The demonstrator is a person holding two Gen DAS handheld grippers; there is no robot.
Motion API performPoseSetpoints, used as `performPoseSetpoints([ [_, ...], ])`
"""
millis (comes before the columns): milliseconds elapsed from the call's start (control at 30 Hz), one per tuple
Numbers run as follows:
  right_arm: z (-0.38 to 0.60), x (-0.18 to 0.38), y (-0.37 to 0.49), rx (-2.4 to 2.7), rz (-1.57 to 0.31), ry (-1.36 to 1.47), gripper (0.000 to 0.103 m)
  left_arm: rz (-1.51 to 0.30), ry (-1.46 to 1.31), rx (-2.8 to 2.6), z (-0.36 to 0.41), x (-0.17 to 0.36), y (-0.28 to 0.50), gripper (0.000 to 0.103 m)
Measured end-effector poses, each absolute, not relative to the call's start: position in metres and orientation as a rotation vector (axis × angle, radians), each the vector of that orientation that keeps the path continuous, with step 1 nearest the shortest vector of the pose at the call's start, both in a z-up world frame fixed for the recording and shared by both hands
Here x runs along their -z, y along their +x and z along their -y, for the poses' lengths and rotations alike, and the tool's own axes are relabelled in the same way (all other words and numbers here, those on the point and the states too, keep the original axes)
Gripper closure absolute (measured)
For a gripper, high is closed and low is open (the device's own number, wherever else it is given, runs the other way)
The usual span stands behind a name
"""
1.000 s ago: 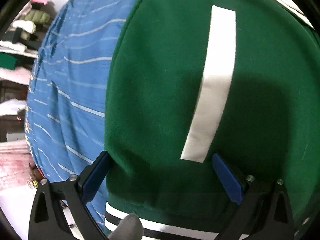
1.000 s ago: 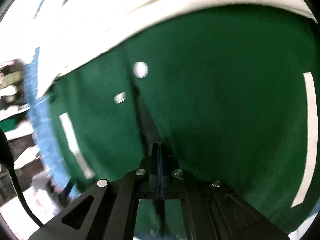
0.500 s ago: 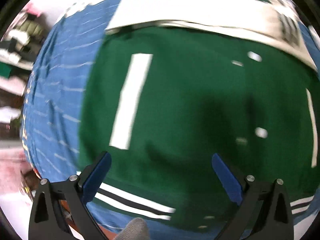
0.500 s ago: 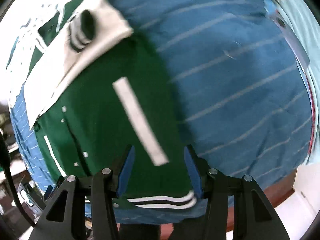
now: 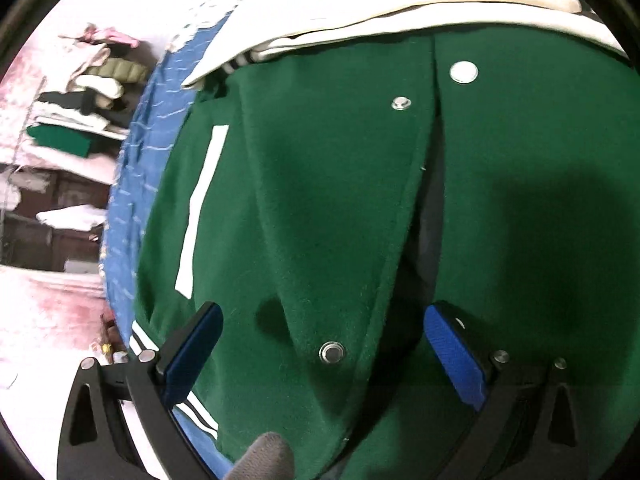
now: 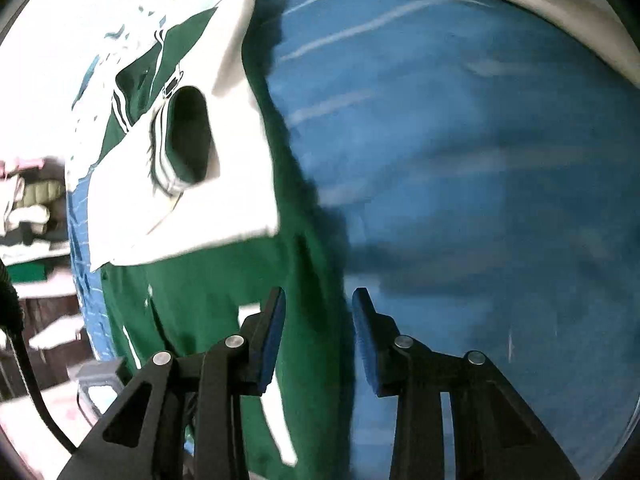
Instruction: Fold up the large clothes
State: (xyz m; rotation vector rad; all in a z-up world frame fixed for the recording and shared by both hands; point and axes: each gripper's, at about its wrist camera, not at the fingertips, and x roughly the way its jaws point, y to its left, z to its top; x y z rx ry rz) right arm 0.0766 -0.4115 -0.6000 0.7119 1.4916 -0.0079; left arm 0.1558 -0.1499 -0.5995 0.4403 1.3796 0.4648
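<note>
Left wrist view: we see a green jacket (image 5: 328,208) filling the middle of the frame, lying on a blue striped cloth (image 5: 132,184). Our left hand-held gripper (image 5: 322,344) has its jaws wide apart over the jacket's snaps, holding nothing. In the right wrist view, our right hand-held gripper (image 6: 319,340) is closing, jaws still apart, over the jacket's edge (image 6: 312,360) at the lower middle.

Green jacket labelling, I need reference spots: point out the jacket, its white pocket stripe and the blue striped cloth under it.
green jacket (image 5: 320,208), left wrist view, left front panel
white pocket stripe (image 5: 200,212), left wrist view, mid-stripe
blue striped cloth (image 6: 480,160), right wrist view, bare middle
</note>
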Motion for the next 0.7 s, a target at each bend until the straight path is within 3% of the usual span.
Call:
performPoseSetpoints([
  [67, 0.410, 0.618, 0.101, -0.052, -1.519, 0.642, 0.066, -1.377, 0.453, -0.514, 0.147, 0.604, 0.159, 0.000],
  [100, 0.406, 0.627, 0.110, -0.077, -1.546, 0.608, 0.071, -1.383, 0.449, -0.537, 0.145, 0.606, 0.161, 0.000],
  [133, 0.400, 0.637, 0.116, -0.129, -1.573, 0.589, 0.092, -1.386, 0.445, -0.550, 0.146, 0.606, 0.162, 0.000],
  [167, 0.395, 0.645, 0.119, -0.184, -1.600, 0.566, 0.095, -1.393, 0.441, -0.564, 0.146, 0.606, 0.163, 0.000],
  [400, 0.395, 0.637, 0.116, -0.181, -1.589, 0.429, 0.099, -1.394, 0.404, -0.604, 0.166, 0.574, 0.155, 0.000],
  [467, 0.391, 0.634, 0.119, -0.186, -1.621, 0.429, 0.090, -1.348, 0.449, -0.627, 0.176, 0.554, 0.147, 0.000],
  [500, 0.384, 0.632, 0.121, -0.183, -1.629, 0.414, 0.078, -1.336, 0.467, -0.636, 0.181, 0.545, 0.143, 0.000],
  [600, 0.395, 0.608, 0.109, -0.198, -1.614, 0.365, 0.023, -1.311, 0.509, -0.654, 0.207, 0.520, 0.121, 0.000],
  [700, 0.411, 0.590, 0.085, -0.184, -1.615, 0.288, 0.021, -1.310, 0.586, -0.599, 0.255, 0.507, 0.086, 0.000],
])
